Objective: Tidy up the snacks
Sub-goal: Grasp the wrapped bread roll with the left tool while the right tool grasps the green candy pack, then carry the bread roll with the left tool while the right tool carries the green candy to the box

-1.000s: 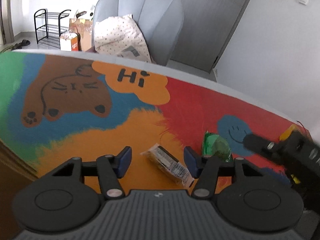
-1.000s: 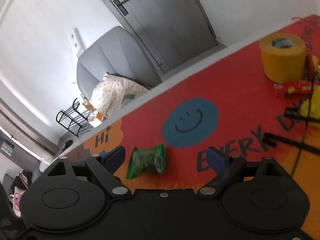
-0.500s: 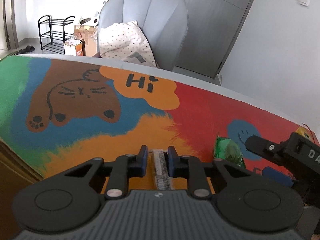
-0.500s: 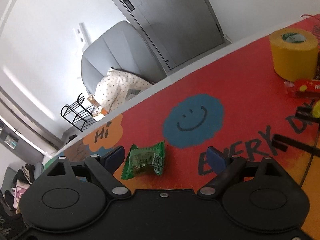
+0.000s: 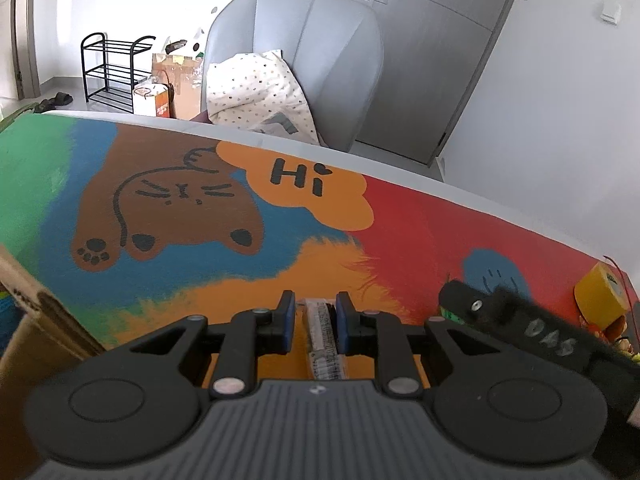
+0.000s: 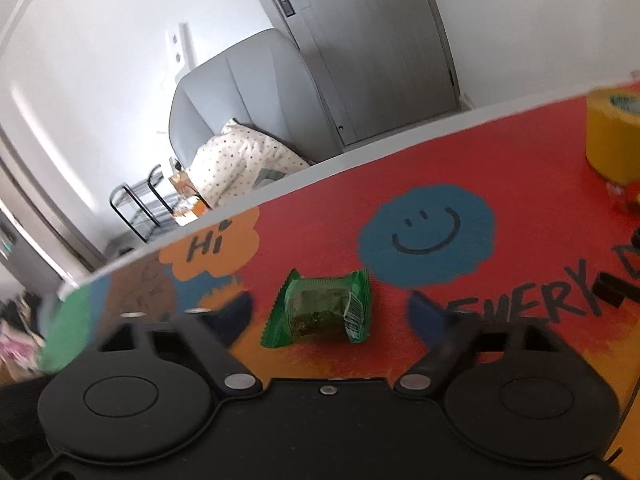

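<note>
My left gripper (image 5: 312, 320) is shut on a clear-wrapped snack bar (image 5: 323, 336), held between its blue pads just above the colourful painted table (image 5: 280, 264). My right gripper (image 6: 330, 312) is open, its fingers on either side of a green wrapped snack (image 6: 320, 312) that lies on the table (image 6: 400, 184) near the blue smiley. The right gripper's body also shows in the left wrist view (image 5: 520, 332), at the right, hiding most of the green snack.
A yellow tape roll (image 6: 612, 136) stands at the table's far right, with small red and yellow snacks beside it (image 6: 628, 200). A cardboard box edge (image 5: 36, 304) is at the left. A grey armchair (image 5: 304, 64) stands beyond the table's far edge.
My left gripper shut on the snack bar and lifted it slightly. My right gripper moved closer to the green snack, which now lies between its open fingers.
</note>
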